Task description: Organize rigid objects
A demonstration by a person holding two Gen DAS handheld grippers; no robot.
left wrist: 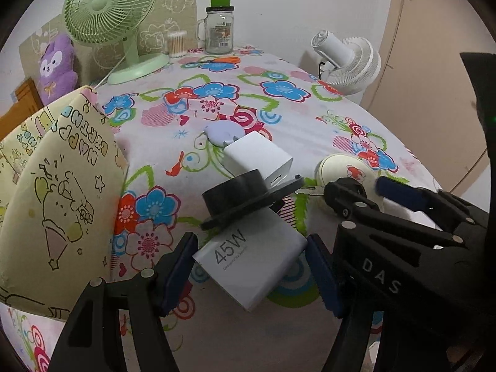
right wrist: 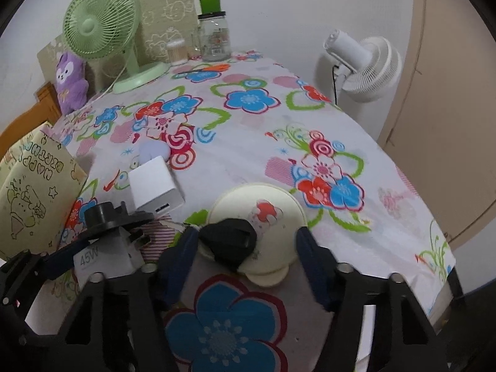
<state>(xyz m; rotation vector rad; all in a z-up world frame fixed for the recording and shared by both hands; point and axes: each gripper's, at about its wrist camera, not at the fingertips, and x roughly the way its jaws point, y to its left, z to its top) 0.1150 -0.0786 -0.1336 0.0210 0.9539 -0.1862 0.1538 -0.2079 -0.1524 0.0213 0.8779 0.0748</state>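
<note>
On the left edge of the table (left wrist: 310,142), covered in a flowered cloth, stands a yellow gift bag (left wrist: 59,192) printed with line drawings, its mouth toward the far side. Behind it a purple plush toy (left wrist: 57,65) leans by the wall, beside a green desk fan (left wrist: 108,9). Further right along the wall sit a tub of cotton swabs (left wrist: 177,44) and a glass mug jar (left wrist: 219,28) with a green cup on its lid; orange-handled scissors (left wrist: 217,59) lie in front.

Mid-table, a lilac rounded object (left wrist: 221,131) touches a white charger block (left wrist: 259,156). Nearer, a grey 45W charger (left wrist: 254,260) lies between the fingers of the left hand-held gripper (left wrist: 252,266); the jaws stand spread on either side of it, apart from its sides. A black hat-shaped disc (left wrist: 245,197) rests tilted on the charger's far end.

To the right, a cream round case (right wrist: 257,217) with a cartoon figure lies flat, a black plug (right wrist: 229,241) on its near edge. The right hand-held gripper (right wrist: 245,254) is open, its blue-padded fingers flanking the plug and case without gripping. A white fan (right wrist: 369,62) stands past the table's right edge
</note>
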